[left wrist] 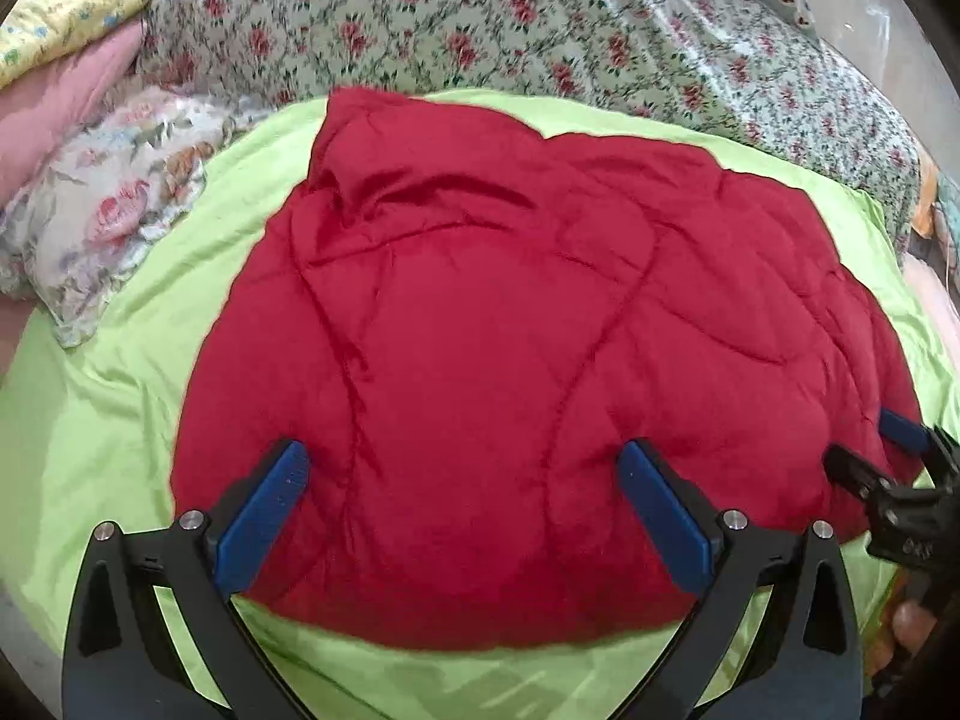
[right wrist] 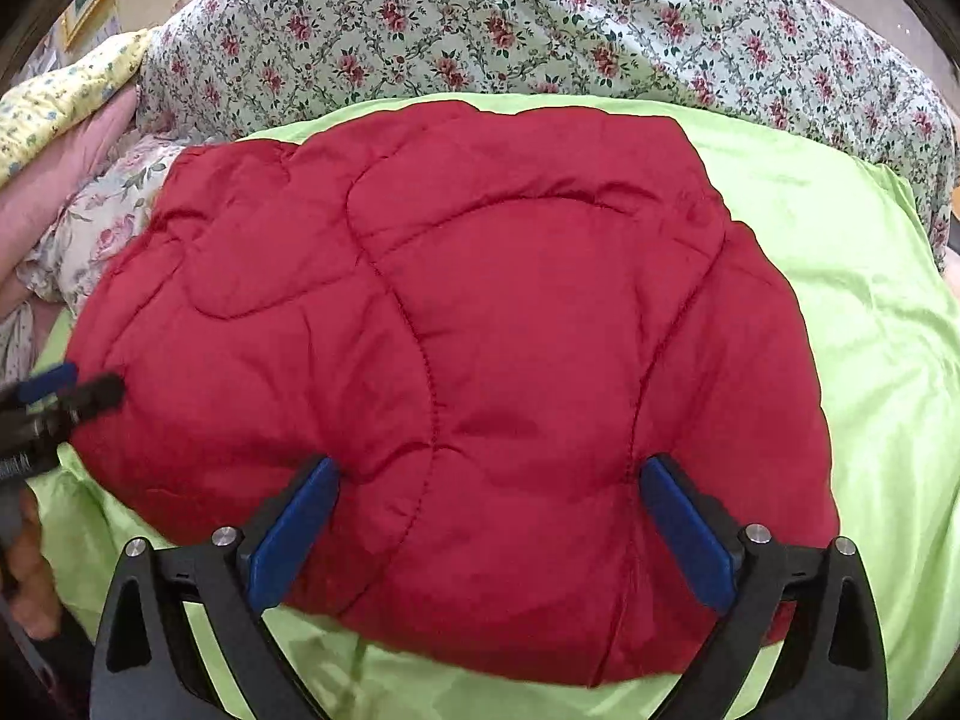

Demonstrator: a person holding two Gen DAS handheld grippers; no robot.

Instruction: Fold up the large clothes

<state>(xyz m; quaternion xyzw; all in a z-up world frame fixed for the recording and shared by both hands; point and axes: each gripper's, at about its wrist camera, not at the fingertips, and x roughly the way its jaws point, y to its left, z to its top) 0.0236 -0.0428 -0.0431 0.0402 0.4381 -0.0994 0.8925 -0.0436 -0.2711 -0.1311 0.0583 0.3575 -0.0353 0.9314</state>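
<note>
A red quilted puffer jacket (left wrist: pixel 480 330) lies folded in a compact bundle on a lime green sheet (left wrist: pixel 120 420); it also fills the right wrist view (right wrist: pixel 456 348). My left gripper (left wrist: pixel 465 459) is open, fingers spread over the jacket's near part, holding nothing. My right gripper (right wrist: pixel 486 474) is open over the jacket's near part, empty. The right gripper shows at the jacket's right edge in the left wrist view (left wrist: pixel 888 456). The left gripper shows at the jacket's left edge in the right wrist view (right wrist: pixel 66 390).
A floral bedspread (left wrist: pixel 540 30) covers the bed beyond the green sheet (right wrist: pixel 870 330). A rose-print pillow (left wrist: pixel 114 210), a pink cloth (left wrist: pixel 54 114) and a yellow flowered cloth (left wrist: pixel 66 18) lie at the far left.
</note>
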